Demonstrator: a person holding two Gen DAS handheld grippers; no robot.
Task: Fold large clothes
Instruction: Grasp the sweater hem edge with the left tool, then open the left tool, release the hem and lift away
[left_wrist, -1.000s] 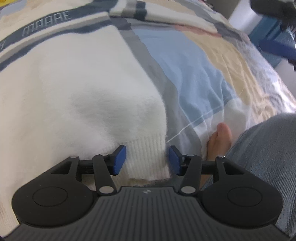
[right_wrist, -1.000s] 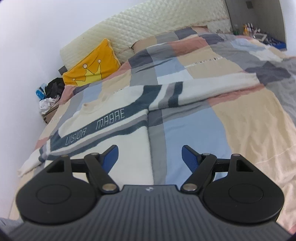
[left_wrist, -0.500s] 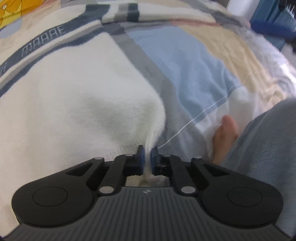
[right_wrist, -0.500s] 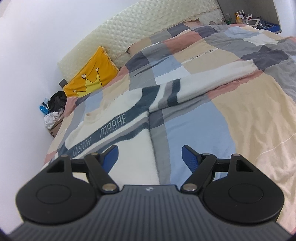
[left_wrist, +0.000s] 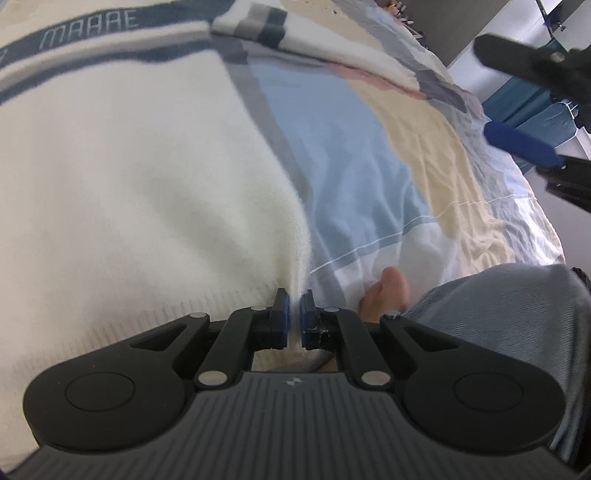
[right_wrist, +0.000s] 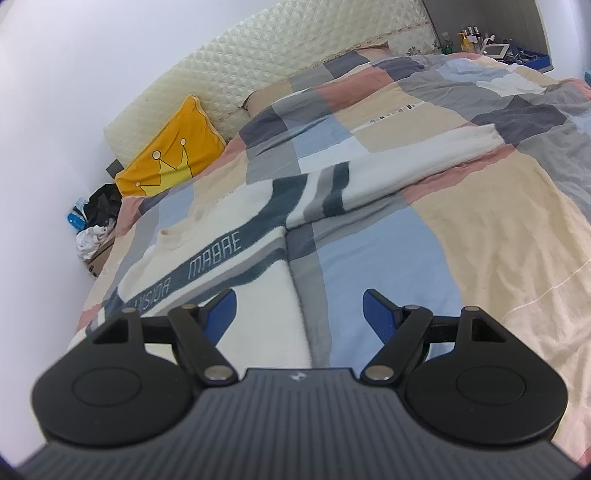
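A cream sweater (left_wrist: 140, 177) with a dark teal lettered band lies spread flat on the bed. My left gripper (left_wrist: 294, 317) is shut on the ribbed hem at the sweater's lower right corner, a pinch of cream knit between the blue pads. In the right wrist view the same sweater (right_wrist: 207, 254) stretches away, one sleeve (right_wrist: 406, 162) lying out to the right. My right gripper (right_wrist: 300, 317) hovers open above the sweater's right edge, nothing between its fingers. It also shows at the top right of the left wrist view as the right gripper (left_wrist: 532, 107), blurred.
A patchwork quilt (right_wrist: 480, 221) of blue, beige, grey and pink covers the bed. A yellow crown cushion (right_wrist: 170, 151) leans on the quilted headboard (right_wrist: 280, 59). Clothes are piled at the left bedside (right_wrist: 96, 218). A person's toe (left_wrist: 388, 291) and grey trouser leg (left_wrist: 498, 317) rest beside my left gripper.
My left gripper closed onto the sweater's hem corner, which was lying between its open pads a second ago. The right gripper stayed open and tilted slightly, keeping its place.
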